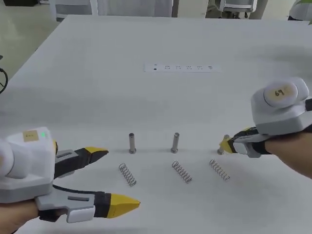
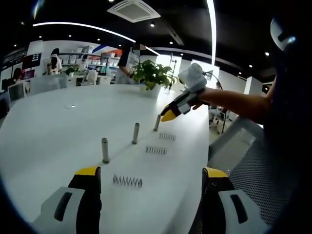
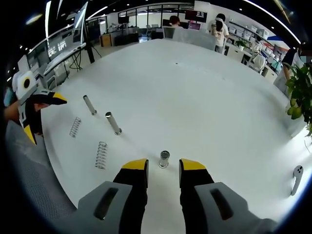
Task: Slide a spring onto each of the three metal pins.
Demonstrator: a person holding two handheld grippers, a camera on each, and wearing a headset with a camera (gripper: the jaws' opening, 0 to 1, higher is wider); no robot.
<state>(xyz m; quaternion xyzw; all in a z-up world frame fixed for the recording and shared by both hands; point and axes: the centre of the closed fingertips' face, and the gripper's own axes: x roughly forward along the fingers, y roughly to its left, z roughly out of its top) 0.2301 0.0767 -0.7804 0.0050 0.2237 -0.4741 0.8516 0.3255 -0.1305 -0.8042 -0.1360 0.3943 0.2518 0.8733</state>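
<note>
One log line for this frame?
left tongs open, by left spring | right tongs open, tips at right pin | springs flat on table | pins upright, bare

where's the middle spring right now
In the head view the middle spring lies on the table just in front of the middle pin, between the left spring and the right spring.

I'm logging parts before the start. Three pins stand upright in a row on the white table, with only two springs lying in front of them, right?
Not quite: three springs lie there, not two. The head view shows a left spring, middle spring and right spring, each in front of an upright pin on the white table.
</note>
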